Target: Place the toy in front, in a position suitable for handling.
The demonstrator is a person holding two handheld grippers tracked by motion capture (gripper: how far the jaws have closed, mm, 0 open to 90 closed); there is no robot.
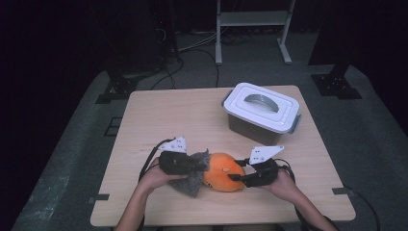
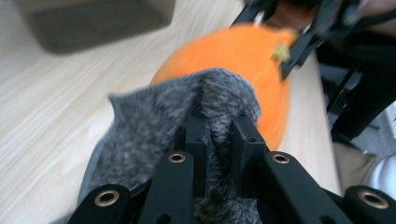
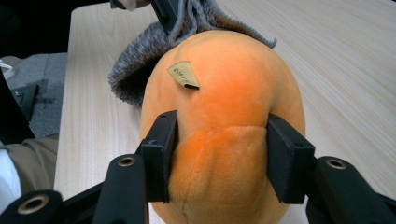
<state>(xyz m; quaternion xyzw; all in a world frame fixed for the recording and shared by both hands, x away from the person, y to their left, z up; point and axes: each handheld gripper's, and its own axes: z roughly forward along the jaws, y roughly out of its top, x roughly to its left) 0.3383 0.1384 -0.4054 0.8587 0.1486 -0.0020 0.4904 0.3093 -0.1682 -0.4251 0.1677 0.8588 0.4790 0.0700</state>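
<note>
The orange plush toy (image 1: 223,172) lies on the table (image 1: 159,115) between the two grippers, with a grey fuzzy cloth (image 1: 195,175) draped against the end nearer the left gripper (image 1: 192,163). The left gripper's fingers (image 2: 196,140) stand narrow, pinching a fold of the cloth between them. The right gripper (image 3: 217,158) holds the toy across its rounded body, one finger on each flank, the pile dented slightly under the pads. The toy appears light, soft and compressible, so a grip across the broad middle is judged more secure than one at the tapered tip. The cloth is limp and will likely drag rather than lift cleanly. Beyond the fingers stands a lidded grey box (image 1: 262,113), well apart; the near table edge lies close behind both hands, while open table remains ahead of the left gripper's fingers.
</note>
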